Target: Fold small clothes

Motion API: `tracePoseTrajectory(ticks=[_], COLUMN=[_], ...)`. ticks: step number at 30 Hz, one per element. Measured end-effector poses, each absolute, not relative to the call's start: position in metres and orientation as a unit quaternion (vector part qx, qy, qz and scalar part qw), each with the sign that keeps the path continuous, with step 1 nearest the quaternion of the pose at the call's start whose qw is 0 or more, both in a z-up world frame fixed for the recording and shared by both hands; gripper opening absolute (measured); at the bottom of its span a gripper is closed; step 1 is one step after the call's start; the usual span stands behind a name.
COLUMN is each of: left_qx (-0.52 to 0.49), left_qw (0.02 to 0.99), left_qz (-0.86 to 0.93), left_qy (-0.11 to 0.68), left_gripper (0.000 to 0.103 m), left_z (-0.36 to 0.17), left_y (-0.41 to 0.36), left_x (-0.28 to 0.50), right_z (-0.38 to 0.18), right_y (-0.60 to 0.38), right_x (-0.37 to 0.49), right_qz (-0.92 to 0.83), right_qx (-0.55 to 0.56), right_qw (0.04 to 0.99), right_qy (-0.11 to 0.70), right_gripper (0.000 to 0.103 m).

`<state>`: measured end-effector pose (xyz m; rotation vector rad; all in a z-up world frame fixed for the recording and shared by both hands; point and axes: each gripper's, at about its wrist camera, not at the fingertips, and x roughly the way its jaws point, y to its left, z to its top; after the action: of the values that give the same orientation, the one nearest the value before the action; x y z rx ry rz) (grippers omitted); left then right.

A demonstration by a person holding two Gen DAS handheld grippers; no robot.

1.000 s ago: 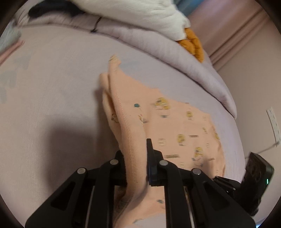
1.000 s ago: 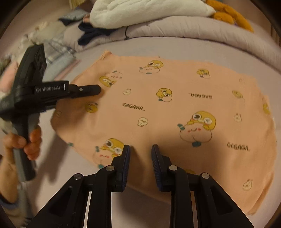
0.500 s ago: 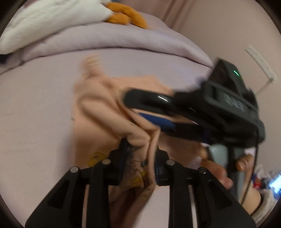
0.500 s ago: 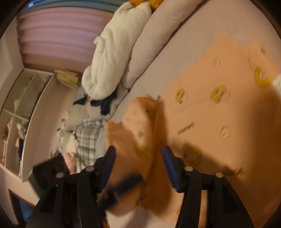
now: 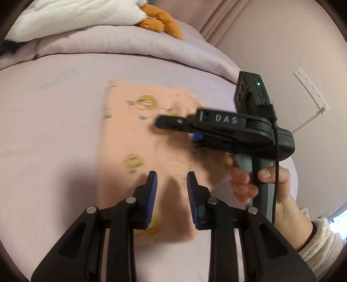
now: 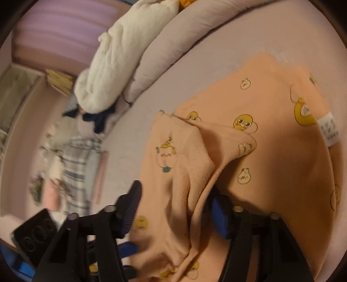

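A small peach garment (image 5: pixel 138 134) with yellow duck prints lies on the lilac bed, folded over itself. My left gripper (image 5: pixel 172 188) is open and empty just above its near edge. The right gripper shows in the left wrist view (image 5: pixel 216 128) as a black tool held by a hand, over the garment's right side. In the right wrist view the right gripper (image 6: pixel 175 206) is wide open, and a folded bulge of the garment (image 6: pixel 190 164) lies between its fingers. A white care label (image 6: pixel 329 130) shows at the right.
A rolled lilac duvet (image 5: pixel 130 45) with a white plush blanket (image 5: pixel 71 17) and an orange toy (image 5: pixel 160 19) lies along the far side. A pile of plaid and dark clothes (image 6: pixel 76 160) is at the left. A wall with a power strip (image 5: pixel 310 91) is at the right.
My left gripper let go of the garment and opened. The lifted half now lies folded over the other half. The right gripper swung over the fold and stays open.
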<state>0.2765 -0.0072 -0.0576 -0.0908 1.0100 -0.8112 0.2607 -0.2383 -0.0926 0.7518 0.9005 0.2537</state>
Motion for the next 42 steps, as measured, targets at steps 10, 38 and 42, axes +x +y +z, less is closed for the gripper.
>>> tracePoseTrajectory(ticks=[10, 38, 42], left_qx=[-0.072, -0.016, 0.023], left_qw=[0.809, 0.802, 0.803], left_qz=[-0.344, -0.402, -0.394], left_qy=[0.471, 0.441, 0.446], left_gripper=[0.027, 0.027, 0.027], left_z=[-0.061, -0.066, -0.081], left_y=[0.034, -0.075, -0.084], left_x=[0.277, 0.285, 0.281], right_z=[-0.040, -0.045, -0.060], right_y=[-0.236, -0.291, -0.265], right_x=[0.263, 0.200, 0.184], right_qz=[0.073, 0.059, 0.088], right_qx=[0.220, 0.143, 0.098], right_qw=[0.886, 0.920, 0.917], right_qy=[0.403, 0.361, 0.377], right_gripper=[0.011, 0.024, 0.024])
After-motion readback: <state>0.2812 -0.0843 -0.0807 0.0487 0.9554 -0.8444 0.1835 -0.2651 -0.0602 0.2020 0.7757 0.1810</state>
